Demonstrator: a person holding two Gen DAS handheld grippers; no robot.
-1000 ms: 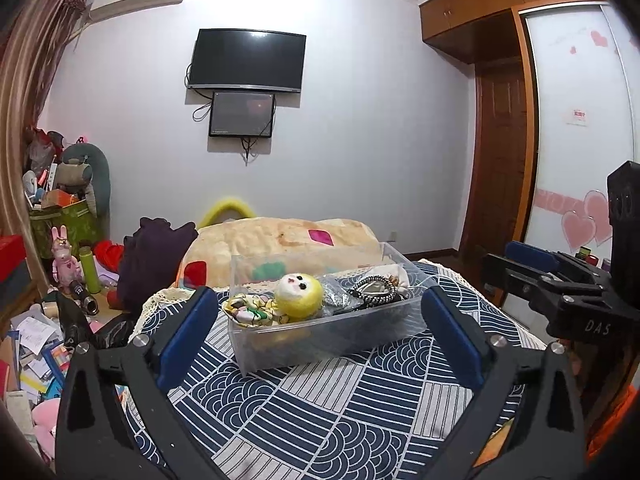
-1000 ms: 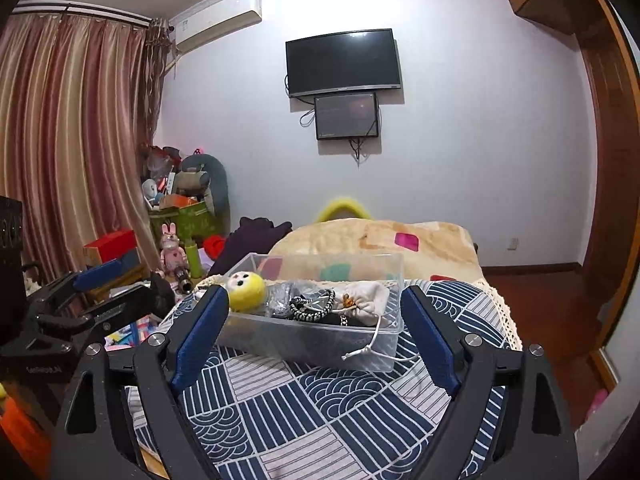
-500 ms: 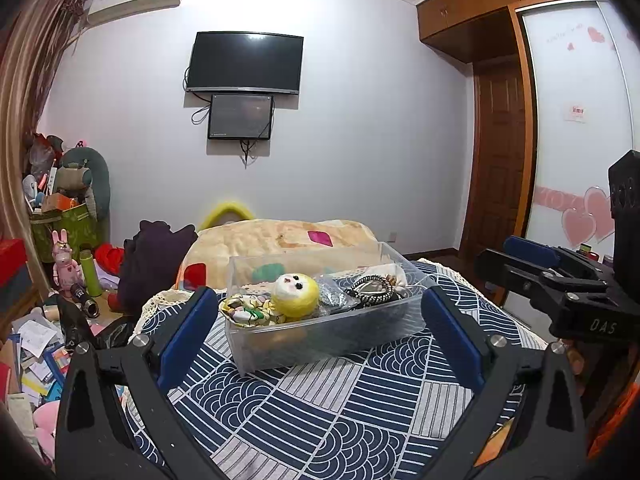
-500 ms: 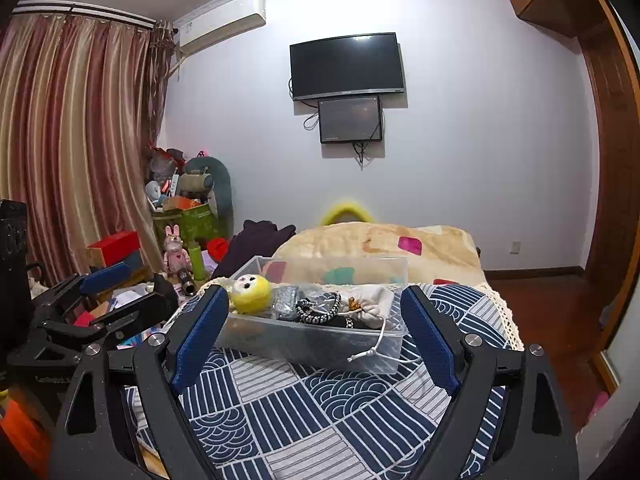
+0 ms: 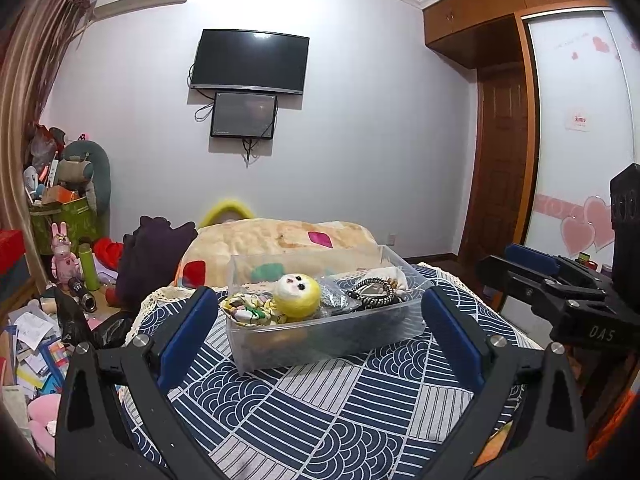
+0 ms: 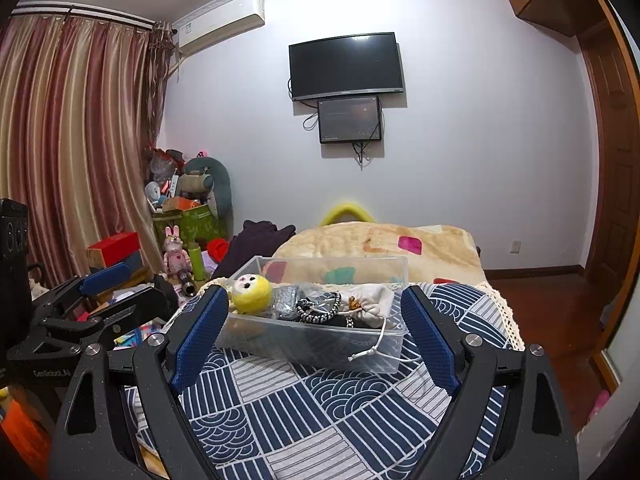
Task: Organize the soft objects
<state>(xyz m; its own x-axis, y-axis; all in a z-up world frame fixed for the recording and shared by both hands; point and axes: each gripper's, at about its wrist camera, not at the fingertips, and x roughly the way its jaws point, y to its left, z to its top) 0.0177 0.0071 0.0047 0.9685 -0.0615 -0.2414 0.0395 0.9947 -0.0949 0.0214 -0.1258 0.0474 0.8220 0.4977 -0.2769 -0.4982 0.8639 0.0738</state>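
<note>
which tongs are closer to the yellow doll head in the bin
Left, by a small margin. The yellow doll head lies at the bin's left end, just ahead of the open left tongs. The open right tongs face the bin's other end.

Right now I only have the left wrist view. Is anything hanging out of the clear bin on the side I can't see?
Observer: Yes. A white drawstring cord trails from the white pouch over the clear bin's wall nearest the right tool.
Operator: Does its end reach the bedspread?
Observer: It seems not. The knotted end hangs against that wall, above the blue patterned bedspread.
Operator: Is the right tool free?
Observer: Yes, its fingers stand apart with nothing between them.
</note>
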